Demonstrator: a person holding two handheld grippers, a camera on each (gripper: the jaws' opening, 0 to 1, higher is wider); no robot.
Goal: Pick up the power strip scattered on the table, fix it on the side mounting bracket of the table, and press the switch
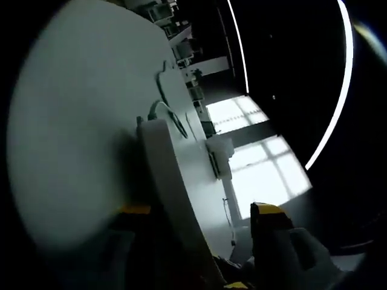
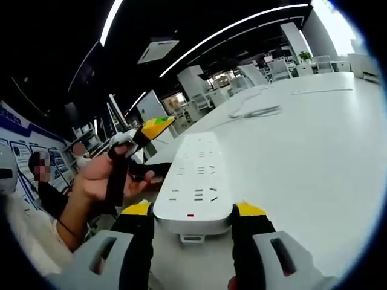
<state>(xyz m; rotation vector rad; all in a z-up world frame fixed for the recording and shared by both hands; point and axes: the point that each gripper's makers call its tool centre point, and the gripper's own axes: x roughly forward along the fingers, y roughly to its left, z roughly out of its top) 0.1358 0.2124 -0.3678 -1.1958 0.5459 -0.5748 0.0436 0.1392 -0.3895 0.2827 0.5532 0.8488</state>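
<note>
Left gripper view is pretty dim and soft, with the desk (image 1: 78,121) a murky grey, the windows (image 1: 260,157) blown out white, and the near stuff down low in deep shadow and out of focus. Right gripper view is way brighter and sharper: ceiling light strips (image 2: 230,30) glow overhead, the desk (image 2: 314,151) is evenly lit, and straight lines bow hard toward the fisheye edges.

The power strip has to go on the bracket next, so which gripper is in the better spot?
Probably right: the right gripper already clamps the power strip squarely at its end. The left gripper sits beside it.
</note>
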